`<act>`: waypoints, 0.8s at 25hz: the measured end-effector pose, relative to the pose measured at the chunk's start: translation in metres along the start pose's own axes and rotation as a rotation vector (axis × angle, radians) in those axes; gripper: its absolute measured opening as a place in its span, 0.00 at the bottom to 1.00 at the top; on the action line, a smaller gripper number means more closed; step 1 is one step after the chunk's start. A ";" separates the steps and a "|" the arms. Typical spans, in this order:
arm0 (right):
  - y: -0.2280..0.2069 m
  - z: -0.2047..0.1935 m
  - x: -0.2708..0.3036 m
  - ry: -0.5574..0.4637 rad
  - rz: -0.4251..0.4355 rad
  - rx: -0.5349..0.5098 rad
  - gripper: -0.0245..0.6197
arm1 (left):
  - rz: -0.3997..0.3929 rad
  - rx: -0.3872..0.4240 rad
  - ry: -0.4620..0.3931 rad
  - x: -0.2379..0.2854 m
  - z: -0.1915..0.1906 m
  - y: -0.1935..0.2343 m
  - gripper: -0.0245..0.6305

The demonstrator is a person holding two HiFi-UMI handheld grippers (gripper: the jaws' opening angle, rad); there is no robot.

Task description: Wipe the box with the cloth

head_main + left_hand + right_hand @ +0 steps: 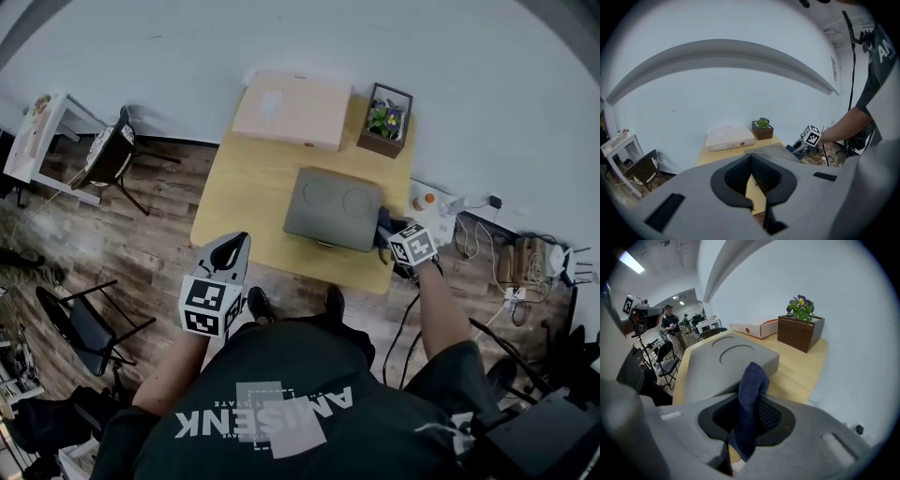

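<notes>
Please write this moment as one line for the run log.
right gripper: shut on cloth, at box edge | left gripper: shut, empty

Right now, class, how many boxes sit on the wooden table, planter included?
3: the grey box at the front edge by the right claw, the flat pale box at the back left, the wooden planter box at the back right. None seem hidden.

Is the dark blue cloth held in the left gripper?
No, the cloth is pinched between the jaws of the right gripper, while the left gripper has nothing between its jaws.
</notes>
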State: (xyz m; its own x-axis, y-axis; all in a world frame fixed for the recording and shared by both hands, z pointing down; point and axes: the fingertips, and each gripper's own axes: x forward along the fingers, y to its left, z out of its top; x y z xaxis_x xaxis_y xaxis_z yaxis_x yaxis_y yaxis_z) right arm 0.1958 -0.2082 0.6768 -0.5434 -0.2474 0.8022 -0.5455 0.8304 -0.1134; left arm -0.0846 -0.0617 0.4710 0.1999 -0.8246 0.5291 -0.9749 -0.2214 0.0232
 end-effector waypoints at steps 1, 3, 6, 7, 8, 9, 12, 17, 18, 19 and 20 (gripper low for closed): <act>0.003 -0.002 -0.001 0.003 0.004 -0.002 0.17 | -0.011 0.001 -0.009 0.000 0.001 -0.003 0.03; 0.010 -0.005 -0.003 0.009 0.015 -0.011 0.17 | -0.026 -0.015 -0.023 0.001 0.003 -0.005 0.04; 0.023 -0.011 -0.006 0.021 0.037 -0.026 0.17 | -0.037 -0.036 -0.027 0.004 0.003 -0.005 0.04; 0.026 -0.014 -0.007 0.023 0.044 -0.027 0.17 | -0.038 -0.035 -0.025 0.005 0.003 -0.005 0.03; 0.029 -0.016 -0.008 0.023 0.051 -0.025 0.17 | -0.038 -0.033 -0.024 0.006 0.003 -0.004 0.03; 0.033 -0.018 -0.009 0.021 0.057 -0.020 0.17 | -0.040 -0.031 -0.023 0.007 0.002 -0.004 0.03; 0.043 -0.025 -0.012 0.018 0.070 -0.004 0.17 | -0.051 -0.041 -0.018 0.010 0.000 -0.003 0.03; 0.062 -0.035 -0.017 0.005 0.064 0.005 0.17 | -0.087 -0.039 -0.016 0.013 -0.001 -0.002 0.04; 0.065 -0.037 -0.018 0.002 0.057 0.002 0.17 | -0.098 -0.030 -0.017 0.014 0.000 -0.003 0.04; 0.068 -0.039 -0.019 0.000 0.050 0.003 0.17 | -0.110 -0.020 -0.019 0.014 0.000 -0.004 0.04; 0.071 -0.041 -0.021 -0.002 0.045 0.010 0.17 | -0.121 -0.014 -0.021 0.015 0.000 -0.005 0.03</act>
State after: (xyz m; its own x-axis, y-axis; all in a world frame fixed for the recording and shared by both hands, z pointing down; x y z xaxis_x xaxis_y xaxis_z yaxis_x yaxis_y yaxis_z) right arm 0.1944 -0.1236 0.6763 -0.5687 -0.2111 0.7950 -0.5271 0.8355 -0.1552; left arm -0.0769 -0.0727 0.4783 0.3182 -0.8033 0.5035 -0.9448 -0.3128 0.0979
